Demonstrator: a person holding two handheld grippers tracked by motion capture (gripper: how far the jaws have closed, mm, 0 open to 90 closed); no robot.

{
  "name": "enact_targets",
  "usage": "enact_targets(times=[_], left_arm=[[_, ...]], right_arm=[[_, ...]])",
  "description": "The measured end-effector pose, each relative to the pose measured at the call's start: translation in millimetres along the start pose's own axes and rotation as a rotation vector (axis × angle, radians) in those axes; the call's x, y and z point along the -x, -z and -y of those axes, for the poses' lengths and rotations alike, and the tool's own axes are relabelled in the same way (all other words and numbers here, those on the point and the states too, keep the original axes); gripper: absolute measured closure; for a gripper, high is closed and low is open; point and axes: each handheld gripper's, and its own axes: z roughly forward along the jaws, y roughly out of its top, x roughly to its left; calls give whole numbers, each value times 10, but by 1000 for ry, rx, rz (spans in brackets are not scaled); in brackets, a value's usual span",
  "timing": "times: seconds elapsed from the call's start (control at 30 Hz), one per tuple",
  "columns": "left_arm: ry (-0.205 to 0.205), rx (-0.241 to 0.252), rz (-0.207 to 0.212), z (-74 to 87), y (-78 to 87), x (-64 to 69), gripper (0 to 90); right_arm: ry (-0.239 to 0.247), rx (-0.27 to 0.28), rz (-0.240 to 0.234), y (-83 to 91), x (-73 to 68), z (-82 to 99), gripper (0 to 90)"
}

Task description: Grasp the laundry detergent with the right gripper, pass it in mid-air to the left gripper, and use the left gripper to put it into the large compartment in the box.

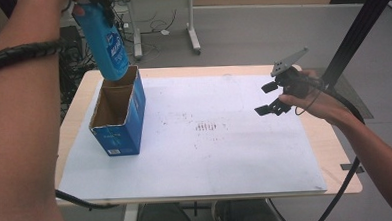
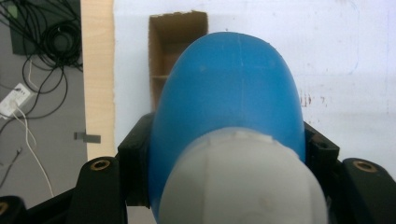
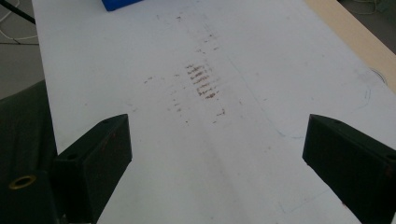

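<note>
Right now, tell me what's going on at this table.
A person works with a gripper in each hand. The left gripper is clamped on a blue bottle near its white cap, holding it bottom-down over an open blue cardboard box at the left of the white mat. The bottle's base is at the box's opening. The right gripper hovers open and empty over the mat's right side.

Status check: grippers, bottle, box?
Left gripper shut on blue bottle, held base-down over the open box. Right gripper open, empty, above the mat. Box mouth unobstructed.
</note>
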Motion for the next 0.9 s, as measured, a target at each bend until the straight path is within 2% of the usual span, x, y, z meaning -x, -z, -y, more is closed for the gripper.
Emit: enact_targets(times=[0.13,0.37,0.5,0.67,0.9], left_arm=[[41,2,-13,-15,11,-54,371],[87,12,-21,-22,24,-125,371],[102,17,-36,-7,16,-173,371],[125,26,-28,24,-11,-251,371],[130,22,-34,35,-60,-282,371]], right_arm=[[-3,-2,9,48,2,26,81],[-13,-3,17,105,0,71,81],[-11,-7,20,134,-9,88,81],[-15,-7,23,172,-11,111,83],[-18,-2,29,200,-9,114,83]])
